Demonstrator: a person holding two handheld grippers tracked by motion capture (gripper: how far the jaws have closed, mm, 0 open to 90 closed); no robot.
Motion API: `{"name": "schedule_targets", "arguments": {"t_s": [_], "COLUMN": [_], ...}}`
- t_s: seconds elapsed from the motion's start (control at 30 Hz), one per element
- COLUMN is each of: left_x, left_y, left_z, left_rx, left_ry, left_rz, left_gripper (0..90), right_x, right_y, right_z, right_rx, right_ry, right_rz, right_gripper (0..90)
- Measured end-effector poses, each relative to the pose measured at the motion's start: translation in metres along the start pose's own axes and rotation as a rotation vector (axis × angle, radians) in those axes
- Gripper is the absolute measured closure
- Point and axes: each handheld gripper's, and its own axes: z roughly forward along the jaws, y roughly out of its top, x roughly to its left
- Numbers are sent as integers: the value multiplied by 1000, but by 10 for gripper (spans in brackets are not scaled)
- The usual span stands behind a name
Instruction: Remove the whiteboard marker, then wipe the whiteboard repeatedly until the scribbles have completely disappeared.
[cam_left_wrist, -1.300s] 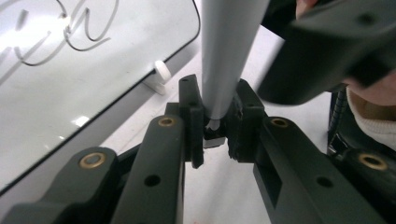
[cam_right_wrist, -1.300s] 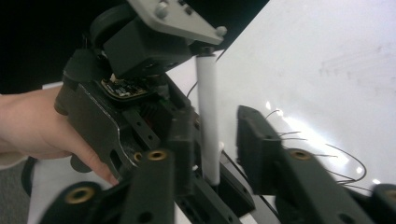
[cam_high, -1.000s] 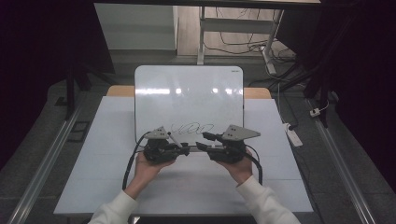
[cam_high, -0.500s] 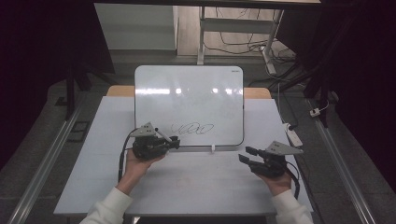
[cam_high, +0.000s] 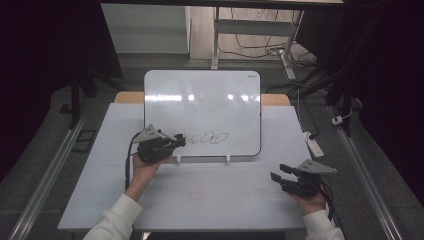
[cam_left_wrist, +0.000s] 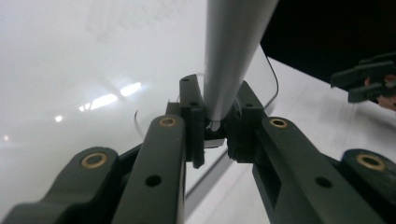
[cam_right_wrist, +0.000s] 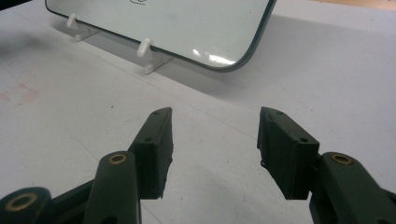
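Grey marker (cam_left_wrist: 233, 56) is clamped in left gripper (cam_high: 172, 143), tip held at whiteboard (cam_high: 210, 105) beside scribble (cam_high: 207, 137). Right gripper (cam_right_wrist: 215, 140) is held low over white table (cam_high: 225, 195); jaws just opened wider, nothing gripped.

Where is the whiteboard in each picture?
High view: the whiteboard stands upright at the middle, on the table.
Left gripper view: it is the white surface at the left, behind the jaws.
Right gripper view: its bottom edge runs along the top.
Shared landmark: its rounded dark-edged corner.
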Motion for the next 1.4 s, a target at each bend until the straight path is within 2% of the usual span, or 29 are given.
{"name": "schedule_targets", "arguments": {"t_s": [0.07,0.1,0.23,0.37,0.77,1.07,1.27,1.4], "left_x": [-2,-3,-2,-2,-4,-9,-12,-14], "left_y": [7,12,29,36,36,39,39,36], "left_z": [11,16,43,64,81,99,109,117], "left_rx": [-3,-10,-39,-27,-2,29,37,60], "left_ry": [2,-4,-31,-24,-19,-19,5,20], "left_rz": [30,33,6,8,-2,18,35,46], "left_gripper": [775,775,775,775,775,775,776,776], "right_x": [0,0,1,0,1,1,1,1], "right_y": [1,1,1,-1,-2,-3,-3,-4], "right_z": [1,1,1,1,4,4,5,7], "right_rx": [2,2,5,10,26,33,37,44], "right_ry": [-2,-1,-8,-8,-8,-4,-3,2], "right_rz": [-3,-7,-20,-18,-28,-30,-32,-34], "right_gripper": [447,446,441,439,436,435,435,435]}}
